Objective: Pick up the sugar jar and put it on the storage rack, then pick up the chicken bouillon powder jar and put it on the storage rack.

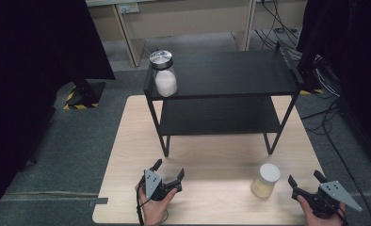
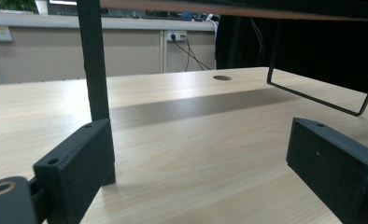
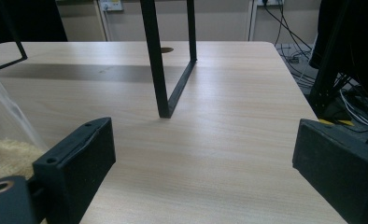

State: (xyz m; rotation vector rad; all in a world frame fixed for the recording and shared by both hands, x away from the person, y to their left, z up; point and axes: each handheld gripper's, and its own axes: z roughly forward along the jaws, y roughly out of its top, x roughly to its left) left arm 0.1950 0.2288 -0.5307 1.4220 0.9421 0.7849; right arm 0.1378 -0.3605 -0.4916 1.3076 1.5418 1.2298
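Dim room, soft overhead light, rack's shadow (image 2: 191, 105) across pale table (image 1: 212, 155), corners perhaps underexposed, slight softness.

The light wooden counter (image 1: 127, 141) carries a black 2-tier shelf rack (image 1: 230, 89). A white-lidded jar of pale grains (image 1: 266, 180) stands on the counter, near its front right.

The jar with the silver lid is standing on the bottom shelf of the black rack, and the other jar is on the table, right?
Not quite. The jar with the silver lid stands on the top shelf of the black rack, at its left corner, as the high view shows. The other jar is indeed on the table.
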